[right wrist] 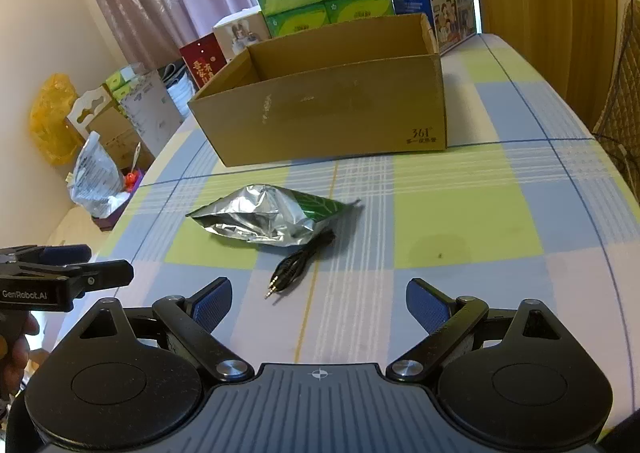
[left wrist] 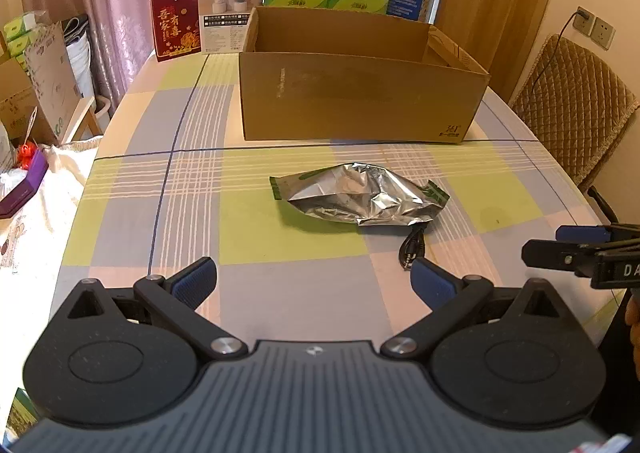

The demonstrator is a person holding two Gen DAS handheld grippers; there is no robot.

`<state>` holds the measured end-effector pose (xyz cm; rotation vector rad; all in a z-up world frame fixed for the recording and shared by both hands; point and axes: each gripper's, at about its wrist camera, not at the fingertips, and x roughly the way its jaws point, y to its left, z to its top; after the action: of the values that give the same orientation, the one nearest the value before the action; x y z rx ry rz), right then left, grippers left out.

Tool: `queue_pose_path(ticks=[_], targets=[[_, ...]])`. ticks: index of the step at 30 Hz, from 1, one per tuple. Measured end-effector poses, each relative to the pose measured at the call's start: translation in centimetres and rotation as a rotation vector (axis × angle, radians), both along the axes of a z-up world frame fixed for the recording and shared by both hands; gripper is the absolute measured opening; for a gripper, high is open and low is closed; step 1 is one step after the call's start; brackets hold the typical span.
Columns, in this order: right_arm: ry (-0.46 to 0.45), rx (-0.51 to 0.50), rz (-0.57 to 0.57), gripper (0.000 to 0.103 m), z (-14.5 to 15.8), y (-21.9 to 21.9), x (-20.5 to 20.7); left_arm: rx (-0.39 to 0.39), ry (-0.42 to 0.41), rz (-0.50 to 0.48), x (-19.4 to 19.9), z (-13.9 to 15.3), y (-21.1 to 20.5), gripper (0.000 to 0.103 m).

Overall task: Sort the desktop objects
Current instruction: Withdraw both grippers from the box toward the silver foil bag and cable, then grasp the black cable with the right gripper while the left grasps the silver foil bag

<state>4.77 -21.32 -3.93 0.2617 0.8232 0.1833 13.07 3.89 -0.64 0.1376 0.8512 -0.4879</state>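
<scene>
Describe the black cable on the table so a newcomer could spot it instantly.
Start at the open cardboard box on the checked tablecloth. In front of it lies a crumpled silver foil bag. The black cable pokes out from under the bag's near edge: thin, coiled, ending in two small metal jack plugs.

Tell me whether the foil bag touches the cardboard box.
Apart. The right wrist view shows bare tablecloth between the foil bag and the cardboard box.

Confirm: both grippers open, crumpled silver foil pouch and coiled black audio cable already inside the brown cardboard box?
Not quite. The crumpled silver foil pouch and coiled black audio cable lie on the checked tablecloth in front of the brown cardboard box, as the right wrist view shows. Left gripper and right gripper are open.
</scene>
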Motion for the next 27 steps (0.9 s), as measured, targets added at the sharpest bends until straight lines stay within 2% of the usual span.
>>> queue_pose_path(ticks=[6,12,20,27], targets=[[0.001,0.005,-0.021,0.091,-1.4,1.4,0.5,-0.030,0.011,0.052,1.3,-0.1,0.6,0.101],[-0.013,-0.002,-0.033,0.089,-2.4,2.9,1.5,-0.047,0.032,0.058,2.8,-0.6,0.5,0.101],[0.008,-0.023,-0.011,0.078,-4.9,4.9,3.6,0.009,-0.005,-0.053,4.6,-1.8,-0.5,0.101],[0.021,-0.043,-0.018,0.066,-6.8,5.7,5.5,0.021,0.017,-0.079,6.6,-3.8,-0.9,0.101]])
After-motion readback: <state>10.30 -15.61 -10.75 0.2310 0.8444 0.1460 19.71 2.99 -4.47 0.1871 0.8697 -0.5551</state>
